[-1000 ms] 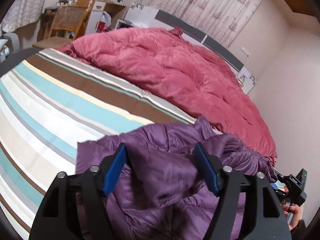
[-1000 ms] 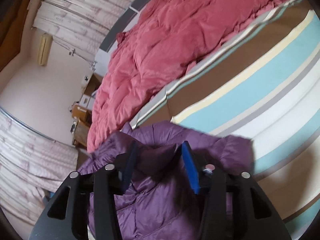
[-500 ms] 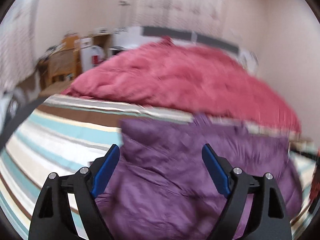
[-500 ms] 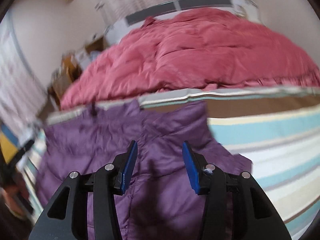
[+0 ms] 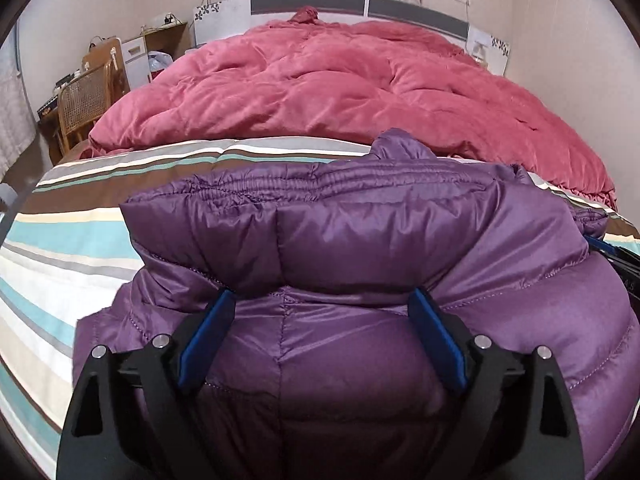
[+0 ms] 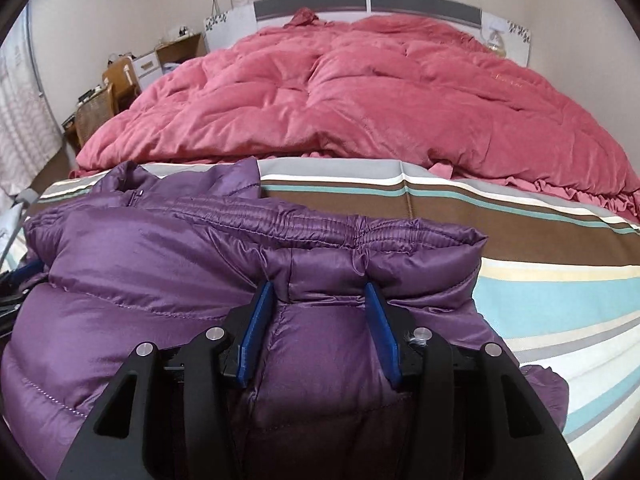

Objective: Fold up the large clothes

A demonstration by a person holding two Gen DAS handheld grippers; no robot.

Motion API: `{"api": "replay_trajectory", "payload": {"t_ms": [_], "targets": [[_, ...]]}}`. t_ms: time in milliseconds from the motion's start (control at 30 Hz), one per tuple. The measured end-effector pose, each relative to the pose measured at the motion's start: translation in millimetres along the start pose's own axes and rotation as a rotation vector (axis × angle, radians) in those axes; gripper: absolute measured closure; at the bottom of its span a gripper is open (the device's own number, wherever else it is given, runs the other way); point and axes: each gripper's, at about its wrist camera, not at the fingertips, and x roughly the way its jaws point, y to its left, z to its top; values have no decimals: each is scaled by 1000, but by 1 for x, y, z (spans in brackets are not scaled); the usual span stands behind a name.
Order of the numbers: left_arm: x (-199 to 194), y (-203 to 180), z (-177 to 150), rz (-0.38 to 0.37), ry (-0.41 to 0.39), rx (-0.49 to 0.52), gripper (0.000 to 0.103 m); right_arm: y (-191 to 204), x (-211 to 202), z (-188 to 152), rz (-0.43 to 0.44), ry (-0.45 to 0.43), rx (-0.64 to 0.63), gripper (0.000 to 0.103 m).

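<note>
Nearest, the left gripper [image 5: 322, 332] is opening, its blue pads wide apart over the purple puffer jacket [image 5: 360, 248], fabric bulging between them without being pinched. The right gripper [image 6: 318, 332] holds a fold of the same jacket between its half-closed pads. The jacket lies folded over on the near part of the striped bed sheet [image 6: 540, 288]. Farther back, a pink quilt [image 5: 340, 92] is heaped toward the headboard [image 6: 360, 4].
</note>
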Motion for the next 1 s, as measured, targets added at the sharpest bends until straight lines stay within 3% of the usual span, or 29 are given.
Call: {"api": "replay_trajectory", "payload": {"t_ms": [167, 333, 467, 567, 700, 800, 833, 900, 1000], "targets": [[3, -4, -6, 6, -25, -9, 14, 3, 1, 0, -9, -13, -3, 56], [-17, 1, -11, 51, -52, -30, 10, 5, -2, 0, -17, -25, -10, 53], [-42, 15, -19, 85, -93, -50, 5, 3, -19, -2, -27, -44, -13, 35], [-61, 37, -26, 168, -125, -81, 2, -7, -47, -7, -45, -82, 10, 21], [-74, 81, -41, 204, -119, -191, 2, -39, -77, -20, -74, -71, 101, 20], [-67, 107, -56, 127, -46, -268, 2, -67, -85, -36, -73, -3, 194, 16], [-63, 112, -61, 57, -12, -290, 2, -75, -86, -43, -63, 18, 224, 16], [-57, 112, -67, -45, 21, -296, 2, -86, -85, -56, -43, 53, 274, 14], [-52, 105, -71, -140, 38, -285, 2, -94, -79, -70, -4, 92, 318, 11]]}}
